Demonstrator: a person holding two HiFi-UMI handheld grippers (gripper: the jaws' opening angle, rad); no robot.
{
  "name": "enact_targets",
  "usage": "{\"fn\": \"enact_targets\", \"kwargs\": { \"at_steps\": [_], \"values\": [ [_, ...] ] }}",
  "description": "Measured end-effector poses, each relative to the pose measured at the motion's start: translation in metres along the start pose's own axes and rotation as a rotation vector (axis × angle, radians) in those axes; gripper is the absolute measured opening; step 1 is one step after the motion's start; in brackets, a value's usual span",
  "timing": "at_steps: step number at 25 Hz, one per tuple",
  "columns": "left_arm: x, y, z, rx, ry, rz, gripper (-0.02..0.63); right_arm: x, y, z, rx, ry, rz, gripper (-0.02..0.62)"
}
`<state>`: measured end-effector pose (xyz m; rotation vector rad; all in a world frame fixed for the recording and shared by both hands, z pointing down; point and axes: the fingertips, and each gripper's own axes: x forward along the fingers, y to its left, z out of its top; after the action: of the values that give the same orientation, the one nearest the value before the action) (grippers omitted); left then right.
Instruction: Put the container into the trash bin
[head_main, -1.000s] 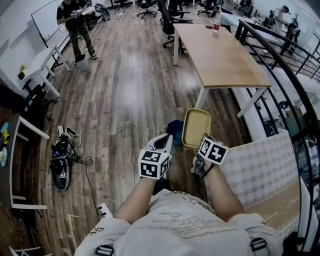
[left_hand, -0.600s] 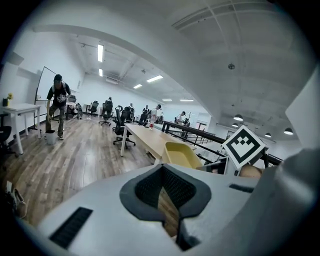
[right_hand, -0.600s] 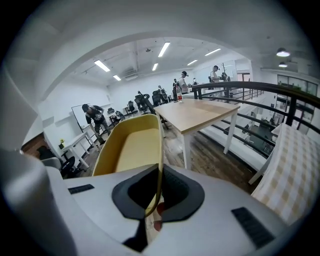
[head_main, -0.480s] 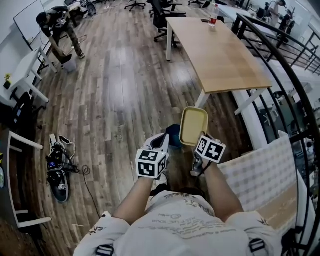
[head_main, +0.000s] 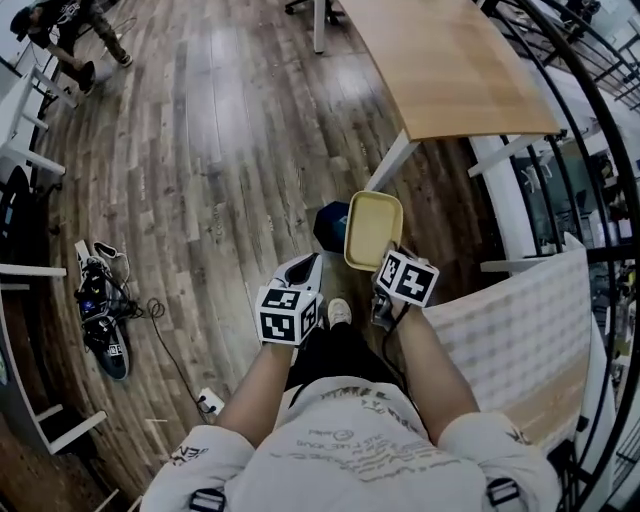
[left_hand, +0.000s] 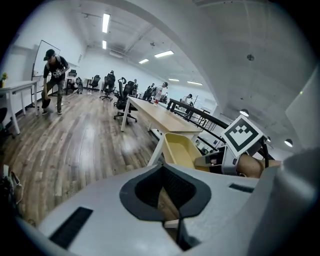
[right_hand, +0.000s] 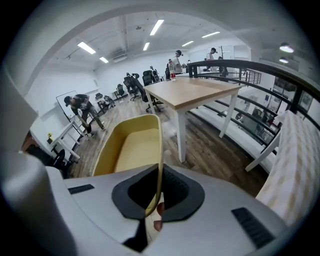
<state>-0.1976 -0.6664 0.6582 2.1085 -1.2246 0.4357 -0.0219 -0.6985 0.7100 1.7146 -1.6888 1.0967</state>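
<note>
Right gripper (head_main: 386, 270) is clamped on the container (head_main: 372, 228) rim, left gripper (head_main: 308, 266) closed, empty. Both have dropped toward the bin (head_main: 329, 223) mid-frame, so the drop looks close.

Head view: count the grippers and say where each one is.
2. The left gripper, empty, is over the floor at centre-left; the right gripper beside it is shut on the yellow container at its near rim. None appears hidden.

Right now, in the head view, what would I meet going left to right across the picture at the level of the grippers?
black gear with cables → left gripper → yellow container → checked fabric surface
</note>
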Motion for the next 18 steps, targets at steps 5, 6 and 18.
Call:
{"fn": "enact_targets", "kwargs": {
  "at_steps": [5,6,18],
  "values": [
    [0.054,0.034,-0.024,-0.037,0.034,0.027,0.005,0.087,-0.014,-0.027,0.005,0.101,-0.027,0.004],
    [0.063,0.042,-0.029,-0.045,0.037,0.033,0.005,0.107,-0.017,-0.034,0.002,0.12,-0.038,0.004],
    [0.186,0.156,-0.13,-0.106,0.095,0.072,0.005,0.325,-0.041,-0.152,0.012,0.326,-0.183,0.003]
  ]
}}
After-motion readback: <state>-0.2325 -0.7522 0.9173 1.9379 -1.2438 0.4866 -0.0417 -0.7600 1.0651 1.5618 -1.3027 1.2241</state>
